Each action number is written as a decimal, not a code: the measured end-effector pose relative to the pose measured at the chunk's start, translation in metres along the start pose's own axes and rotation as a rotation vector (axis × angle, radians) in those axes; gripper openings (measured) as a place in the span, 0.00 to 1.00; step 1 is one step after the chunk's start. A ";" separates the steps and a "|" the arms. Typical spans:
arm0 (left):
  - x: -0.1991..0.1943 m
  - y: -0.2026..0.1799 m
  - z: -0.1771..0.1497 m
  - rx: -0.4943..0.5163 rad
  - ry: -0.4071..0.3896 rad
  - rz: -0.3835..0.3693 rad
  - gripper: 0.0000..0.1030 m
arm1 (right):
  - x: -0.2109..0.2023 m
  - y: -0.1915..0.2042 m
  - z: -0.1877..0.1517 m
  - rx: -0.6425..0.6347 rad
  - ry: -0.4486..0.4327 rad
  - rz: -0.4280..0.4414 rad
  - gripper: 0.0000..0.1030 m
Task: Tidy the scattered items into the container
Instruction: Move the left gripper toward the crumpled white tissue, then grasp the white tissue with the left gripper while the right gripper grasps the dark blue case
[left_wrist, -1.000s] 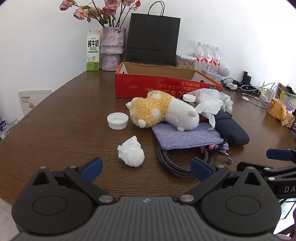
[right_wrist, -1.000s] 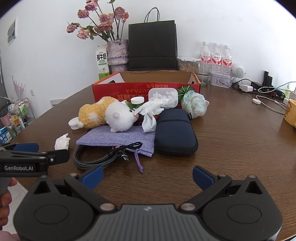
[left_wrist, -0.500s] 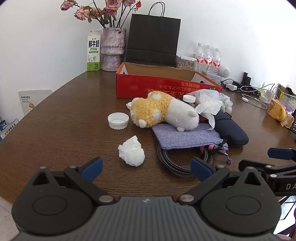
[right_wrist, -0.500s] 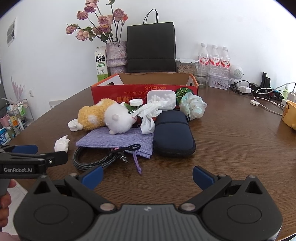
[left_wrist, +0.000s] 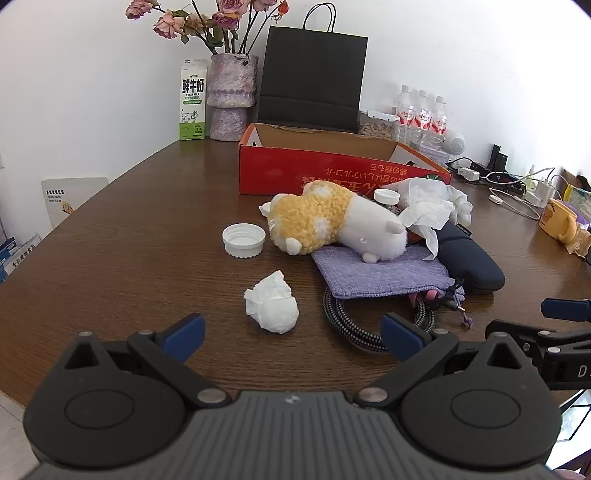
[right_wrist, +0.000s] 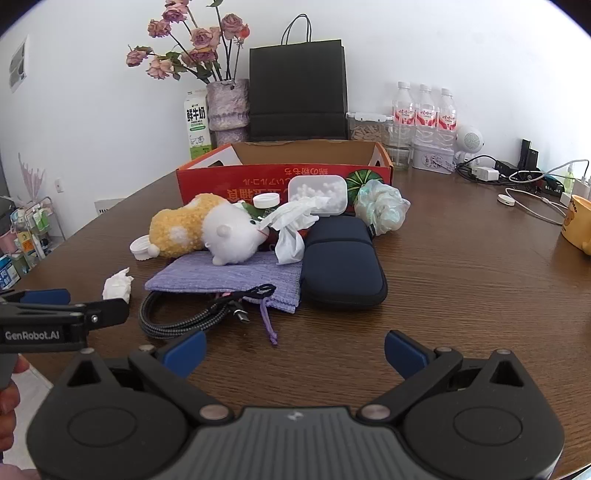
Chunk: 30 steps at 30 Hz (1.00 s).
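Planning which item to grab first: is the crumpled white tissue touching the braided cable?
Apart. The left wrist view shows bare table between the crumpled tissue and the braided cable; the tissue lies alone.

Three water bottles (right_wrist: 424, 107), two tissues (left_wrist: 271, 304)

Brown wood table (left_wrist: 110, 258). Far: red box (left_wrist: 332, 173), milk carton (left_wrist: 192, 99), vase (left_wrist: 231, 98), black bag (left_wrist: 312, 74). Near: white cap (left_wrist: 243, 240), tissue wad (left_wrist: 271, 302), purple pouch (left_wrist: 376, 273), navy case (right_wrist: 341, 258), braided cable (right_wrist: 177, 317).
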<state>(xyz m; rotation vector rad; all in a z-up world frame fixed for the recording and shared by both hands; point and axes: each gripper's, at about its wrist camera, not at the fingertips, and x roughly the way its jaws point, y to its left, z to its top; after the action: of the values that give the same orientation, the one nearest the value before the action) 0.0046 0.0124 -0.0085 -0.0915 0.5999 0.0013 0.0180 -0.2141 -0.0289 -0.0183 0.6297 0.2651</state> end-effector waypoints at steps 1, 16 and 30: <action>0.000 0.000 0.000 -0.001 -0.001 0.001 1.00 | 0.000 0.000 0.000 0.000 0.000 0.000 1.00; 0.022 0.008 0.007 -0.006 0.005 0.016 0.79 | 0.020 -0.019 0.005 0.027 0.014 -0.044 1.00; 0.046 0.015 0.017 -0.008 0.024 0.027 0.23 | 0.050 -0.031 0.033 0.031 0.007 -0.070 1.00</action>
<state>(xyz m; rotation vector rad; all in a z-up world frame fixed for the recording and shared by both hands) 0.0513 0.0278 -0.0220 -0.0914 0.6246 0.0293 0.0835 -0.2292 -0.0334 -0.0111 0.6394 0.1877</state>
